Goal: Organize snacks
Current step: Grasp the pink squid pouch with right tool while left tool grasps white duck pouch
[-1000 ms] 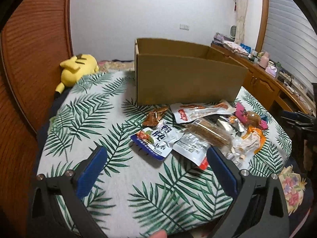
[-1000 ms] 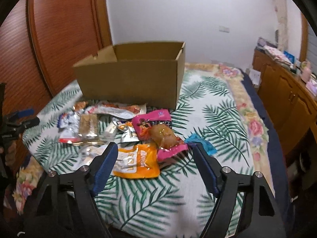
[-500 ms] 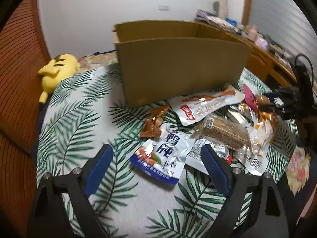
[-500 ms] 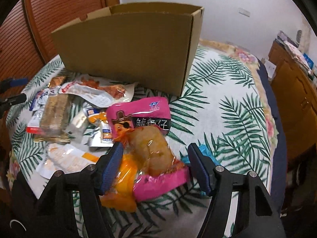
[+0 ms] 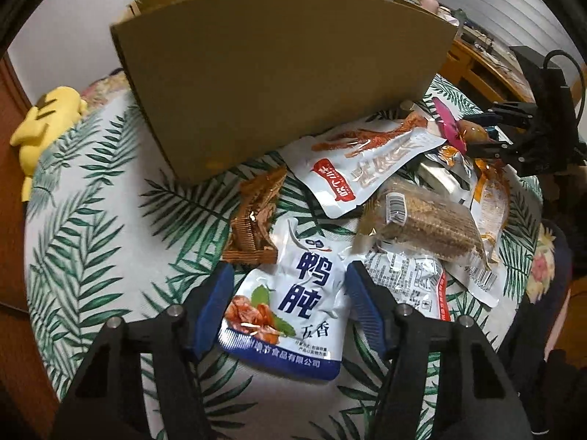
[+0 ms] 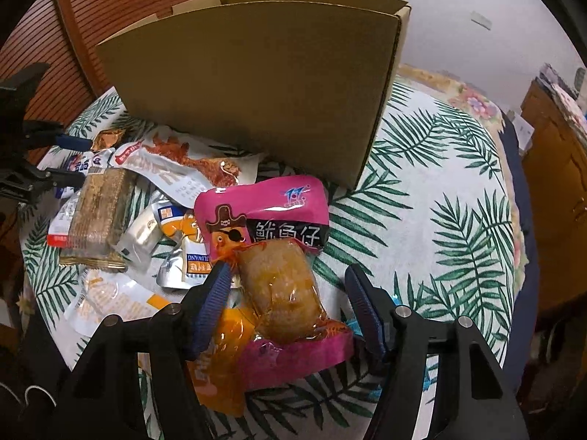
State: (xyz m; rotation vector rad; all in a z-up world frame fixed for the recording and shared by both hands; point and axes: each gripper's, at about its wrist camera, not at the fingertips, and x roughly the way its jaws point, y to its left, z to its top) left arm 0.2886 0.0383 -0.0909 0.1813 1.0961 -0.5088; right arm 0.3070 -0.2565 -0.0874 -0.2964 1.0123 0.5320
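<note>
Closing around the white-and-blue foil snack pouch (image 5: 293,304), the left claw (image 5: 288,302), not yet gripping, could skid off it or snag the brown crinkled wrapper (image 5: 255,216) alongside.

Matt brown cardboard box (image 5: 279,73) at top centre. Glossy, crinkly plastic snack packets (image 5: 293,308), some w/ foil sheen, centre frame. Soft matt cloth (image 5: 91,227) w/ leaf print beneath. Ribbed reddish wood panel (image 6: 121,3), upper left of right view.
</note>
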